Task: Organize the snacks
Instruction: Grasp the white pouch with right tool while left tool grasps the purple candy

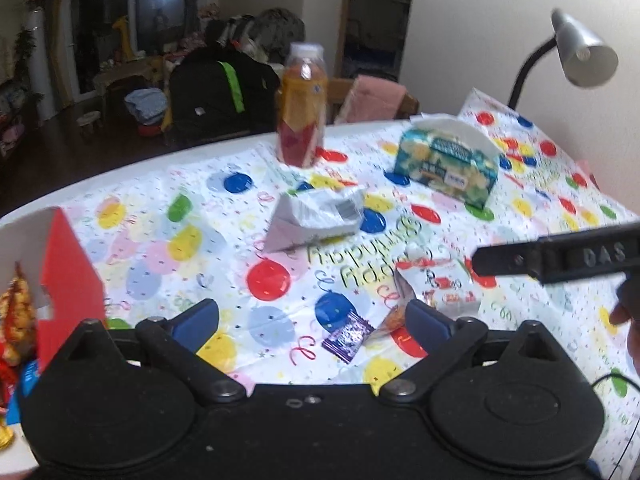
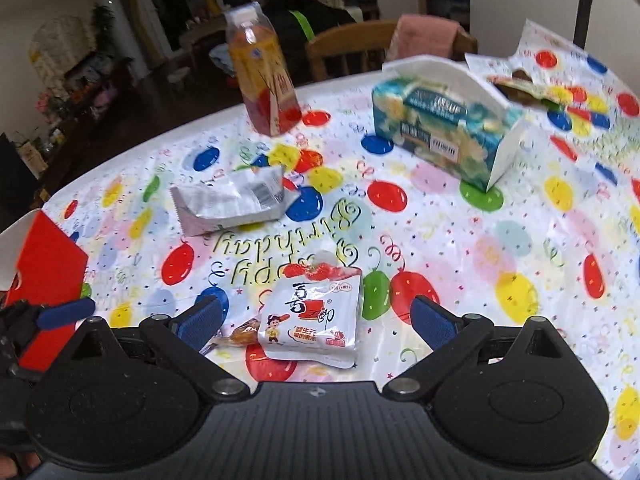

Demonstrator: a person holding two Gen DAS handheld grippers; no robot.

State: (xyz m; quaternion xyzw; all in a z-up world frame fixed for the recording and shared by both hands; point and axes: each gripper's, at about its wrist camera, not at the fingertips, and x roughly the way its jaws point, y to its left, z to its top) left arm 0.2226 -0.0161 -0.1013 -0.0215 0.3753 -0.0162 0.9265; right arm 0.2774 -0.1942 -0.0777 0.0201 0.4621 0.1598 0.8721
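My left gripper (image 1: 312, 316) is open above the table, with a small purple candy wrapper (image 1: 347, 335) between its blue fingers and an orange-brown wrapped snack (image 1: 394, 318) by the right finger. A white pouch with red print (image 1: 440, 284) lies just beyond. My right gripper (image 2: 316, 318) is open too, and that white pouch (image 2: 312, 320) lies flat between its fingers, with the orange-brown wrapped snack (image 2: 240, 336) beside its left finger. A silver packet (image 2: 232, 200) lies farther out. A red box (image 1: 68, 276) at the left edge holds gold and red wrapped snacks (image 1: 16, 316).
An orange juice bottle (image 1: 302, 108) stands at the table's far edge. A blue-green open carton (image 1: 446, 160) sits at the back right near a grey desk lamp (image 1: 580, 52). A balloon-print cloth (image 2: 500, 240) covers the table. Wooden chairs (image 2: 352, 52) stand behind it.
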